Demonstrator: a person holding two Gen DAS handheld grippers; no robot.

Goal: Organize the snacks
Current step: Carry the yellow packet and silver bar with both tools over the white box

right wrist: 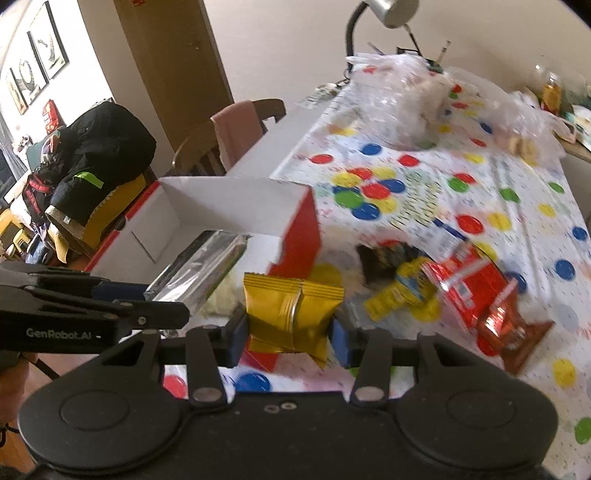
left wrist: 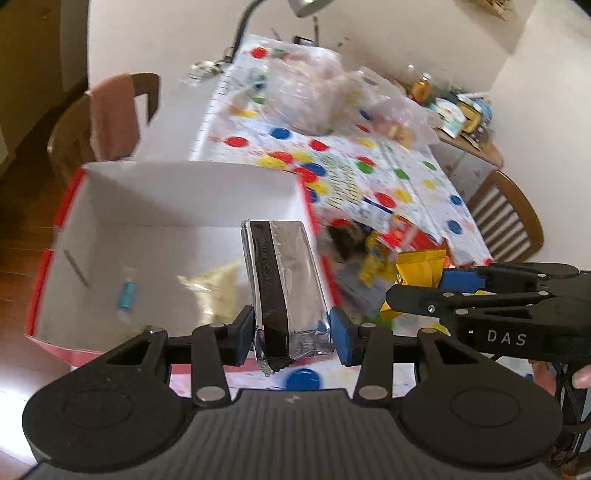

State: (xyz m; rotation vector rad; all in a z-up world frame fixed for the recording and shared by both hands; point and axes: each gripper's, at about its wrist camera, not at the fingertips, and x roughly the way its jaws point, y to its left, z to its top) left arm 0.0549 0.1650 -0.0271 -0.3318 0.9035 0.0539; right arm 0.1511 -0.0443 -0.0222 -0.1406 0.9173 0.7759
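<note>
A white box with red outer walls is seen at the left edge of the table, which is covered by a dotted cloth. A small blue sachet and a pale bag are seen lying inside the box. A silver foil packet is clamped between the pads of the left gripper, held upright over the box's right wall. In the right wrist view the same foil packet is seen angled over the box opening. A yellow snack pack is pinched by the right gripper, just right of the box's red corner. More snacks are left on the cloth to the right: a yellow wrapper, a dark packet and a red bag. Clear plastic bags are piled at the table's far edge. A lamp is seen above.
</note>
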